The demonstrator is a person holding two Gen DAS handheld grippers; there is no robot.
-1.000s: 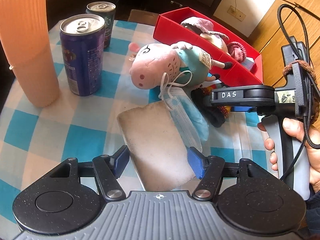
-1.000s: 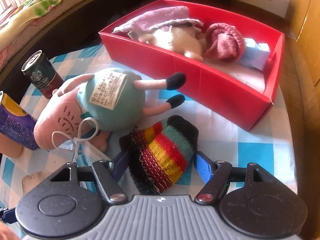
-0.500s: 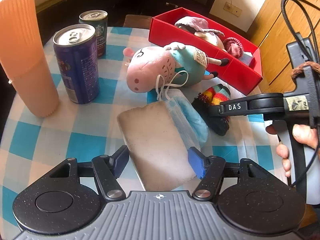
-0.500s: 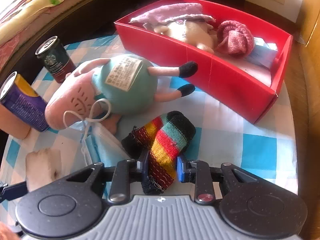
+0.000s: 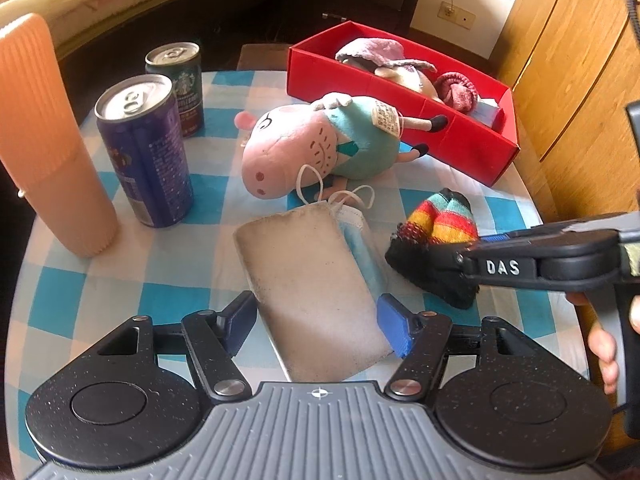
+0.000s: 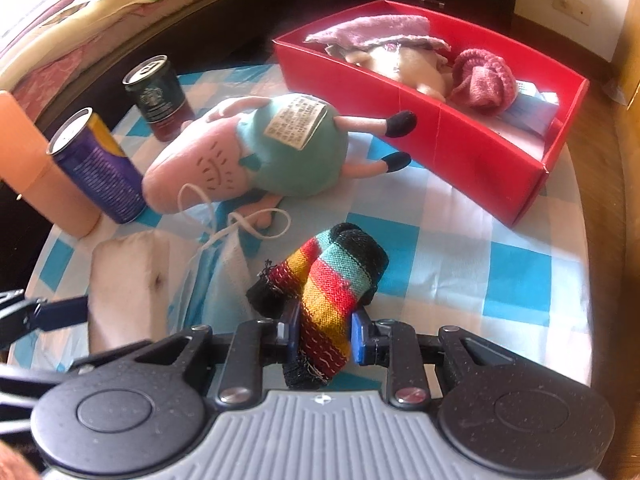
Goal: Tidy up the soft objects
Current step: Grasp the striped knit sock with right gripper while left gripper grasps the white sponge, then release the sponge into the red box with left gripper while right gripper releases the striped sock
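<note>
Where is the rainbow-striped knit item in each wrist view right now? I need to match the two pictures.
Left wrist view: the striped knit item lies right of centre, its near end pinched by the right gripper coming in from the right edge.
Right wrist view: it is bottom centre, clamped in that gripper.
Shared landmark: the red box, beyond it in both views.

**Two wrist views, both angled down at the table**

Each fisheye looks forward and steeply down along its own fingers, close above the checked tablecloth (image 5: 132,280). Beyond both finger pairs lie the plush pig (image 5: 320,148) and red box (image 6: 460,148). The left view catches the right gripper (image 5: 460,256) from the side.
</note>
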